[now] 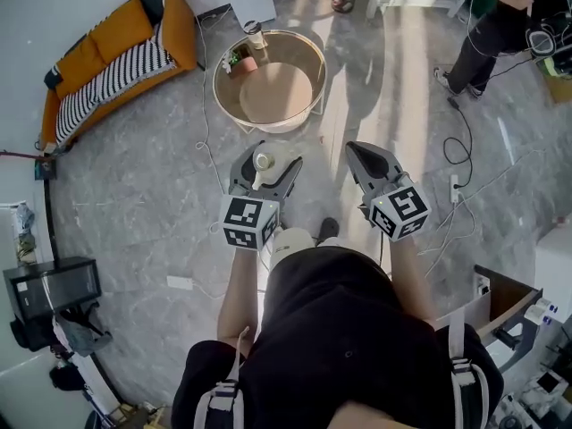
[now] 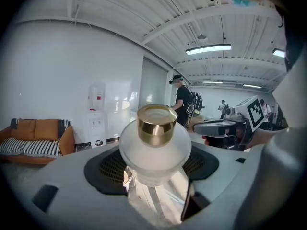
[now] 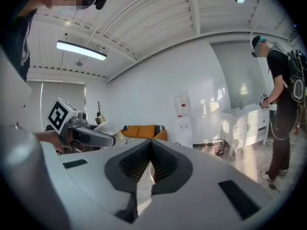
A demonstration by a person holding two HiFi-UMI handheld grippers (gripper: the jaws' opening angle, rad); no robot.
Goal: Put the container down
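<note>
My left tongs (image 1: pixel 265 155) are clamped on the frosted container (image 1: pixel 264 161), jaws spread wide around its round belly. It stands upright between the pads, gold cap (image 2: pixel 156 123) on top, held in the air over the floor, short of the round table (image 1: pixel 308 56). My right tongs (image 1: pixel 362 153) are closed on nothing and level beside the left, no nearer the table. The move turns on one thing: the table lies straight ahead of the container and lower. Its near half looks bare. A small potted plant (image 1: pixel 239 61) and a jar (image 1: pixel 255 32) stand at the far left rim. I judge I should carry it forward, then lower it with its axis vertical.
</note>
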